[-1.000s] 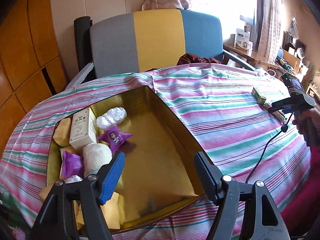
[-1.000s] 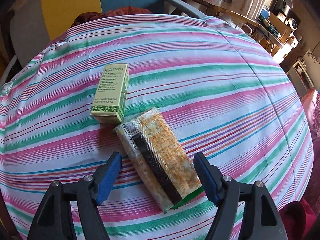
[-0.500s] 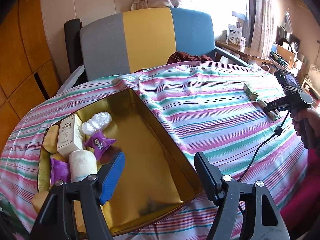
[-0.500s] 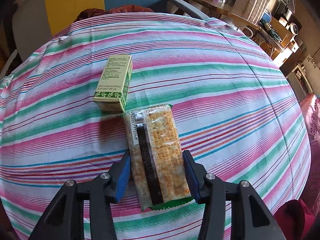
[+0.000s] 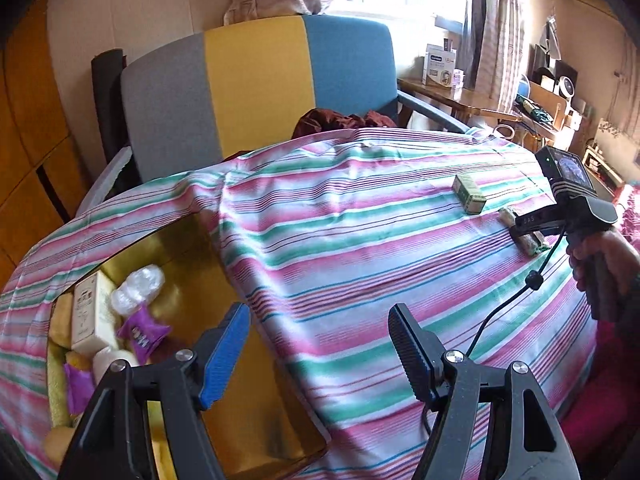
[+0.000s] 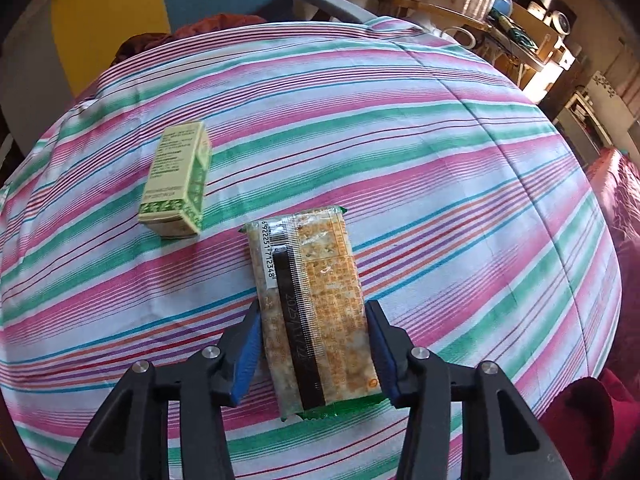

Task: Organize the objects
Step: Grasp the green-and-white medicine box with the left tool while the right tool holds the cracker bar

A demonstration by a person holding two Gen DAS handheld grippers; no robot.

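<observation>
On the striped worktop [image 6: 400,152]: 1 cracker packet [image 6: 316,316], clamped along both long sides by the jaws of the right gripper [image 6: 316,344]; 1 green carton [image 6: 178,182] lying just beside its far left corner. Left gripper [image 5: 320,348], jaws wide apart and holding nothing, hangs over the gold tray's [image 5: 248,420] right rim; tray holds small packets and 1 white box [image 5: 90,312].

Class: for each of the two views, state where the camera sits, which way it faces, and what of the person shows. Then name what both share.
Left wrist: behind the open left gripper, facing gold tray and chair; the right hand shows.
Right wrist: behind the right gripper, jaws clamping the cracker pack; no hand shows.
Shared: green box, cracker pack, striped cloth.
</observation>
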